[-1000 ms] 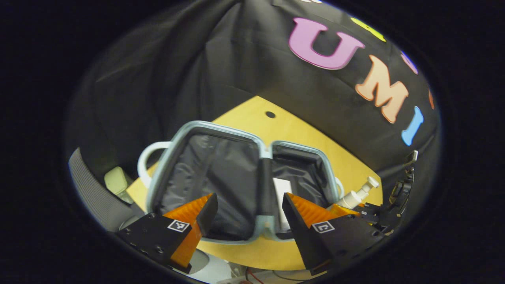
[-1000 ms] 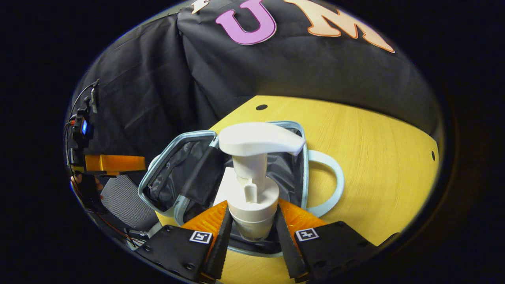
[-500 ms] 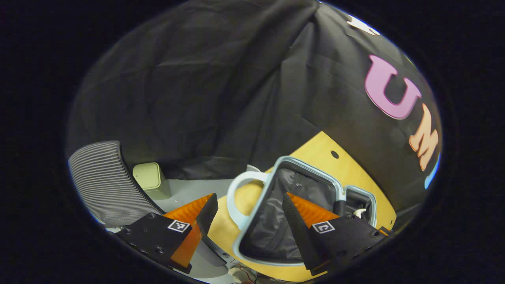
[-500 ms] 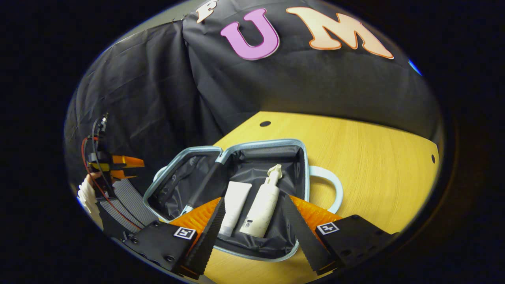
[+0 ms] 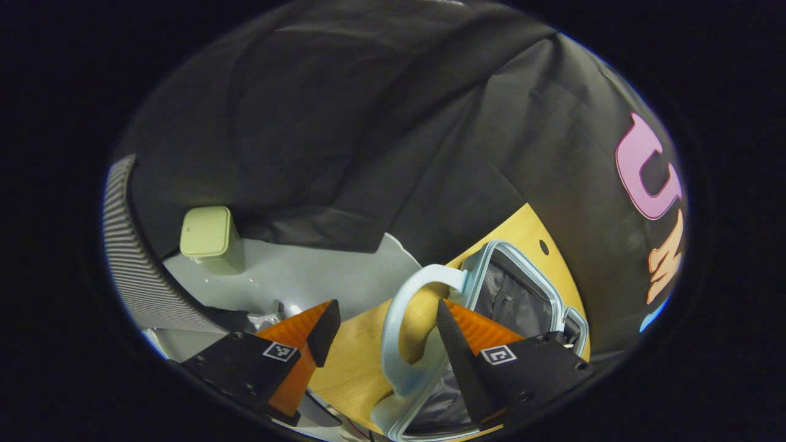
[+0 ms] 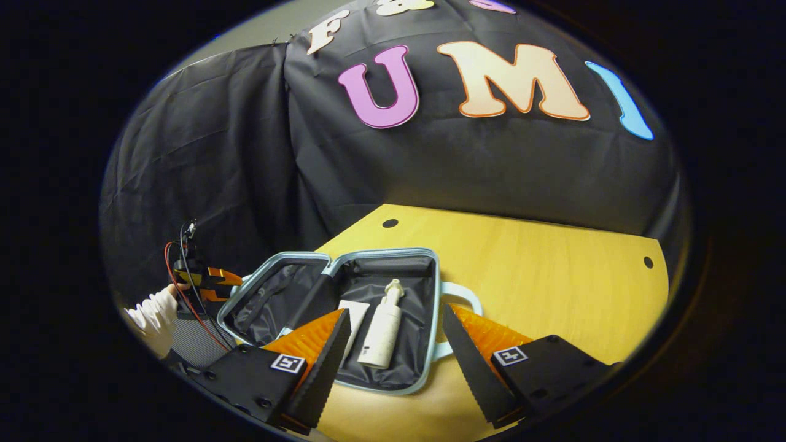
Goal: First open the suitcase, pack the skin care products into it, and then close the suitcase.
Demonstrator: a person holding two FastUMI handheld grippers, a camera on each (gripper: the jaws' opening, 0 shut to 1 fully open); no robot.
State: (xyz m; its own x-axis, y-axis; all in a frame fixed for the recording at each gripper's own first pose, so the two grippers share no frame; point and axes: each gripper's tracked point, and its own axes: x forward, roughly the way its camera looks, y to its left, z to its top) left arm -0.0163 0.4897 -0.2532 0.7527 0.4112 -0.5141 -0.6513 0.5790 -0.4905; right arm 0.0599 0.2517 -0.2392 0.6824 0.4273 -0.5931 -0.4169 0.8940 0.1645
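Observation:
The light-blue suitcase [image 6: 382, 252] lies open flat on the yellow table [image 6: 540, 270]. In its right half a white pump bottle [image 6: 381, 330] lies beside a white tube [image 6: 355, 312]. My right gripper [image 6: 396, 351] hangs open, above and in front of the case, holding nothing. In the left gripper view the suitcase [image 5: 517, 262] is seen from its left end, its pale handle [image 5: 400, 325] curving between the fingers of my open left gripper [image 5: 382, 336]. In the right gripper view the left gripper [image 6: 209, 279] shows small at the case's left end, held by a hand in a white sleeve [image 6: 153, 314].
A pale green box [image 5: 207, 237] stands on the grey floor [image 5: 295, 279] left of the table, next to a striped chair back [image 5: 123, 245]. The table stretches bare to the right of the case's other handle [image 6: 462, 293]. Black cloth closes off the back.
My right gripper has let go of the pump bottle, which now lies in the case, and pulled back. My left gripper has swung left to the case's left handle.

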